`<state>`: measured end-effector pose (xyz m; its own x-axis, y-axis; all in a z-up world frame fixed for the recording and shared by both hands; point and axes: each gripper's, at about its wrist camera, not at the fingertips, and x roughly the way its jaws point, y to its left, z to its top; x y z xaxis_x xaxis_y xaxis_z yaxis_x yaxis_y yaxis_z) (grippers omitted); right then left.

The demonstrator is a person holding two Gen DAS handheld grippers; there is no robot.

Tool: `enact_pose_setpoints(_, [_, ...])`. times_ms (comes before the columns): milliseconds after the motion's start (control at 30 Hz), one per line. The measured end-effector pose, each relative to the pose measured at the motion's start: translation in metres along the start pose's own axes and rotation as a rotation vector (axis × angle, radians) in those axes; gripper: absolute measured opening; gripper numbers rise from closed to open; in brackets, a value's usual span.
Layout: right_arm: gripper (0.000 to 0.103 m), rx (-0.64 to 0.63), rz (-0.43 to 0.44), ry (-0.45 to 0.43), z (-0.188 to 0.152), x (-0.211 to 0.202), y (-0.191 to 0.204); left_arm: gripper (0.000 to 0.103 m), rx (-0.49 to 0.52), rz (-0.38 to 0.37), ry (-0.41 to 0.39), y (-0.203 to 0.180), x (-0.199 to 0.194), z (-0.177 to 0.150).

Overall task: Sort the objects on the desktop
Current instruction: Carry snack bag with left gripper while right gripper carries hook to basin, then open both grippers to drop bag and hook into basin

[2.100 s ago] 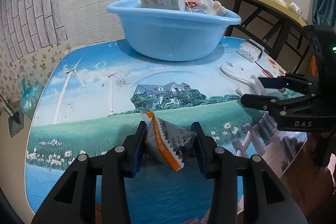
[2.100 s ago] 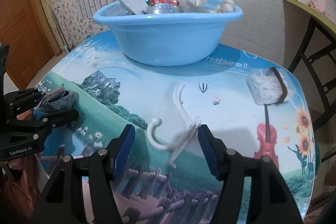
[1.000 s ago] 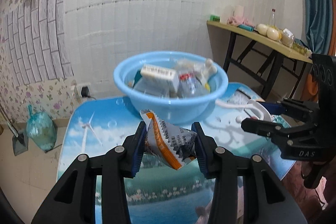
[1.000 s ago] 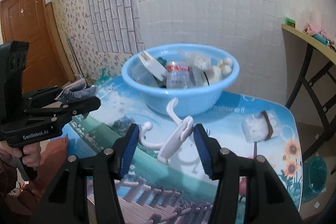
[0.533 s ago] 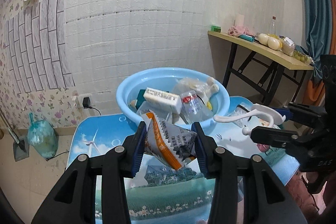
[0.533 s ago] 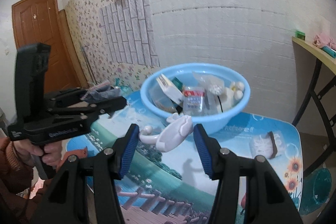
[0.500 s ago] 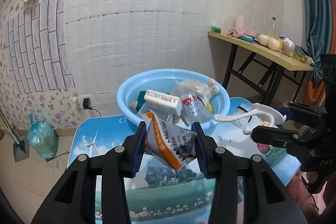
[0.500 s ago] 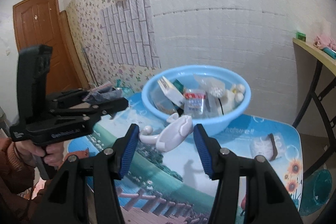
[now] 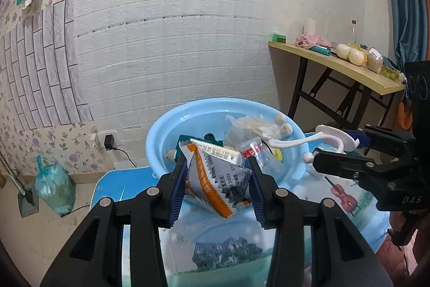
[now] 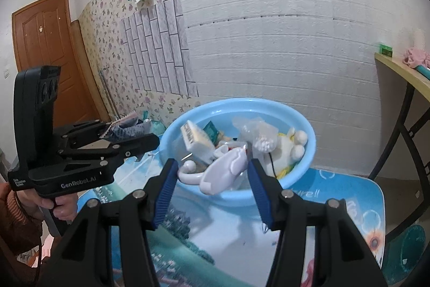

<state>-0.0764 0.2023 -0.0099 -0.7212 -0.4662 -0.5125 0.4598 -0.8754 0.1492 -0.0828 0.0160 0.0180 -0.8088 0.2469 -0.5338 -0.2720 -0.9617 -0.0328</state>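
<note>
Mid-carry toward blue basin (image 9: 161,136) at frame centre: left gripper (image 9: 217,183) clamping snack packet (image 9: 215,176), right gripper (image 10: 212,179) clamping white hook (image 10: 223,171); next, release over basin.

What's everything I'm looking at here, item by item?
Basin: one, light blue, on the table, full of small items.
Table: one, printed landscape top.
Snack packet: one, orange and grey, held in left claw.
Hook: one, white plastic, held in right claw.
Side table: one, wooden top, by the wall, cluttered.
Door: one, brown.
Left claw: black, blue pads.
Right claw: black, blue pads.
Hand: one, gripping the left claw's handle.
</note>
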Motion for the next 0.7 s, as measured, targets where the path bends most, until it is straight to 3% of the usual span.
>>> enact_pose_setpoints(700, [0.054, 0.030, -0.066, 0.062, 0.023, 0.078, -0.048, 0.046, 0.015, -0.008, 0.032, 0.007, 0.085, 0.033])
